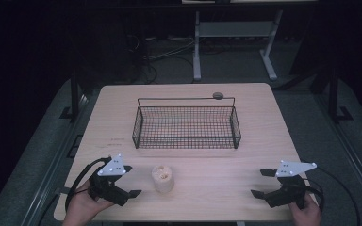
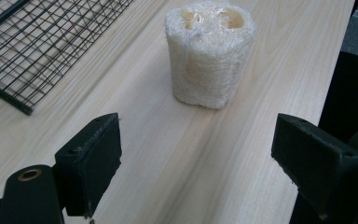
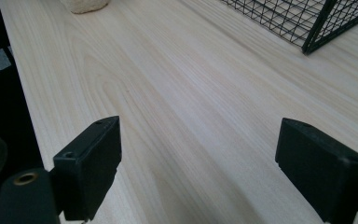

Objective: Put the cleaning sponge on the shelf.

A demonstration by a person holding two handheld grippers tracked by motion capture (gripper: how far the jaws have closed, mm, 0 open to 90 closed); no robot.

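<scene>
The light wooden surface fills the frame centre. An empty black wire basket stands upper centre. A pale loofah cylinder stands upright at lower centre, apart from the basket. The left tongs, lower left, gape wide, holding nothing, aimed at the loofah. The right tongs, lower right, likewise gape empty. A sound grasp probably centres both jaws across the loofah's sides, closing gently. No legible writing appears.
</scene>
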